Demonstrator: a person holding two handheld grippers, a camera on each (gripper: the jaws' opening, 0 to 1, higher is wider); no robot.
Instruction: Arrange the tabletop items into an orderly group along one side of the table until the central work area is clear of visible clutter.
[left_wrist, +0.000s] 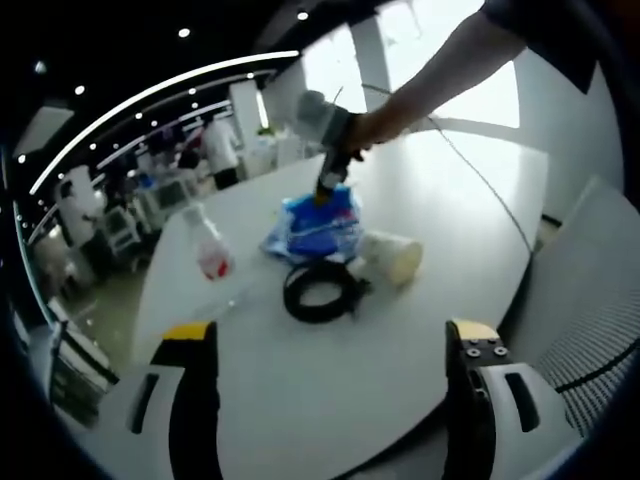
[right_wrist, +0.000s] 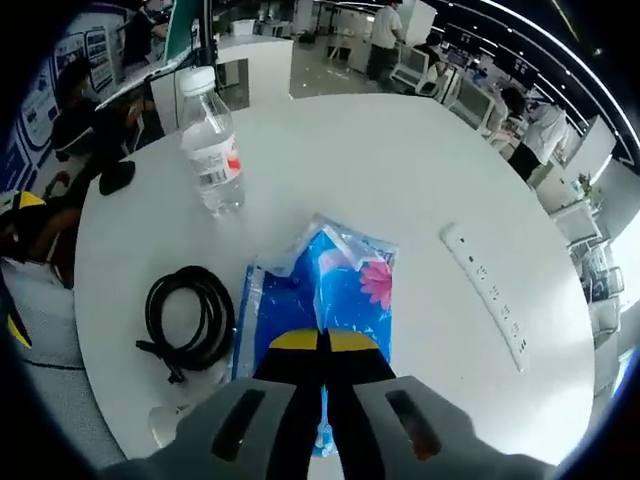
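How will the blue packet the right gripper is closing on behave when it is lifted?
The blue packet looks like soft plastic film, crinkled at the edges, so it will probably sag and flop from the right gripper. It looks light for its size. The glossy film may slip between the shut jaws.

No lettering, brand or number can be read in either view. The water bottle (right_wrist: 211, 140) carries a red-and-white label, and the blue packet (right_wrist: 325, 300) bears a pink flower print, but any wording on both is too small to read. Posters (right_wrist: 92, 45) far left are blurred.
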